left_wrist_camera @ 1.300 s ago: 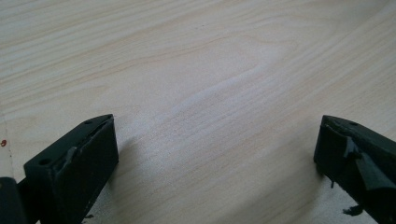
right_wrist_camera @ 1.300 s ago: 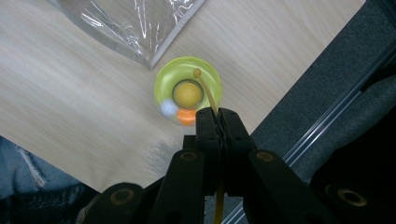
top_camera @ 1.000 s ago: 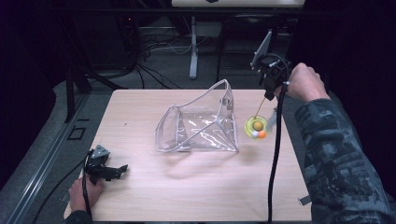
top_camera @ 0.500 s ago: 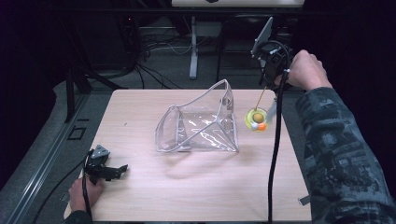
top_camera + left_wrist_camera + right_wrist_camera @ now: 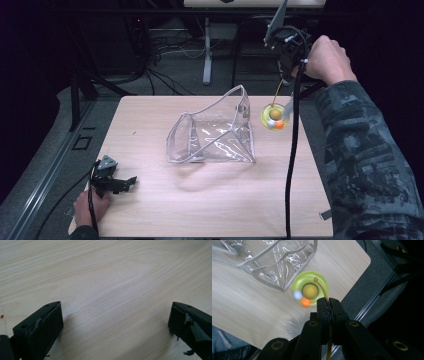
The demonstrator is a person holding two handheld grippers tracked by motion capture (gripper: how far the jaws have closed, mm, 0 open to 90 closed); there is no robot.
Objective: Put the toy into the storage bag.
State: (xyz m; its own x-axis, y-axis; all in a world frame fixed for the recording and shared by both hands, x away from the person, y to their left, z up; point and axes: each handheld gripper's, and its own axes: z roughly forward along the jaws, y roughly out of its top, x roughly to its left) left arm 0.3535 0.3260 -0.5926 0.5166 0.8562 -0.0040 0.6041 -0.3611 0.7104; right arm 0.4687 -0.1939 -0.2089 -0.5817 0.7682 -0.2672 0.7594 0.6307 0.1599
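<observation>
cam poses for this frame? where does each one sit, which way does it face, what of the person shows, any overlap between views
High view: fixed above the person's side, facing forward and down on the table; both hands, the left gripper and right gripper show.
Left gripper view: rides the left gripper, looking down on bare wood between its open jaws.
Right gripper view: rides the right gripper, looking down on the hanging yellow-green toy, whose cord is pinched in the shut jaws.
Shared: high and right gripper views both show the toy and the clear pouch.
</observation>
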